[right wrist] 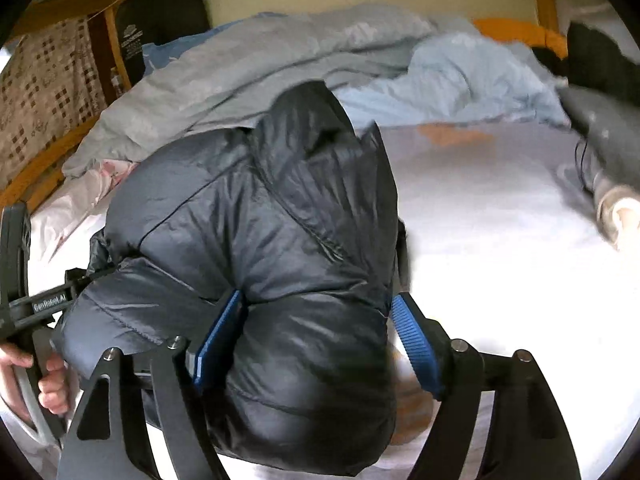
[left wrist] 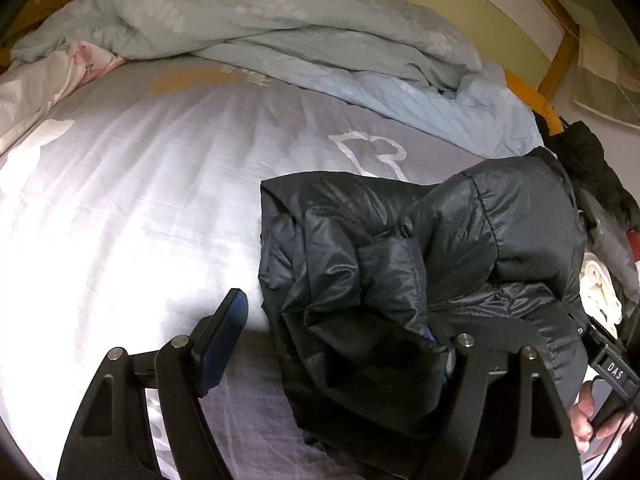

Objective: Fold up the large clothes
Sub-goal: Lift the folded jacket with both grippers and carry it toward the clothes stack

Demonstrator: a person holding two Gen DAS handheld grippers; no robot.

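A bed (left wrist: pixel 120 200) carries a bunched black jacket (right wrist: pixel 260 240) before a rumpled duvet (left wrist: pixel 280 12) — the right hand-held gripper (right wrist: pixel 316 344) straddles its puffy end, jaws apart; the left hand-held gripper (left wrist: pixel 340 332) gapes at its edge, one finger hidden under fabric.

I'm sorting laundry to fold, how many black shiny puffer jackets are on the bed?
1. The black shiny puffer jacket lies bunched on the pale grey bedsheet, in front of the rumpled quilts. A dark heap at the bed's far edge may hide more.

Glossy quilted jacket (right wrist: pixel 280 220), matt cotton sheet (left wrist: pixel 120 200)
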